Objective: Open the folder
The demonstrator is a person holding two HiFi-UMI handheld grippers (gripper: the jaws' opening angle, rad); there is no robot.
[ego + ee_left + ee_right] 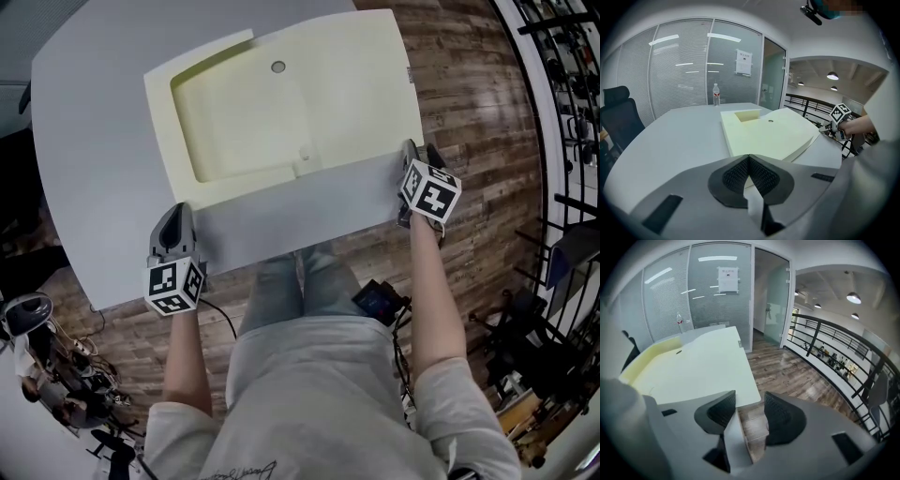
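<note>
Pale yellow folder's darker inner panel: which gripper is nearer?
Left. The left gripper sits by the darker inner panel's near left corner; the right gripper is at the pale yellow folder's right edge, farther off.

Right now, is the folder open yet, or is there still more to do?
Nearly done, it seems. The folder lies spread flat on the table, inside pocket showing. The right gripper has jaws apart and empty beside its corner. The left gripper, jaws together, sits at the other near corner. Left: probably just pulling both away.
</note>
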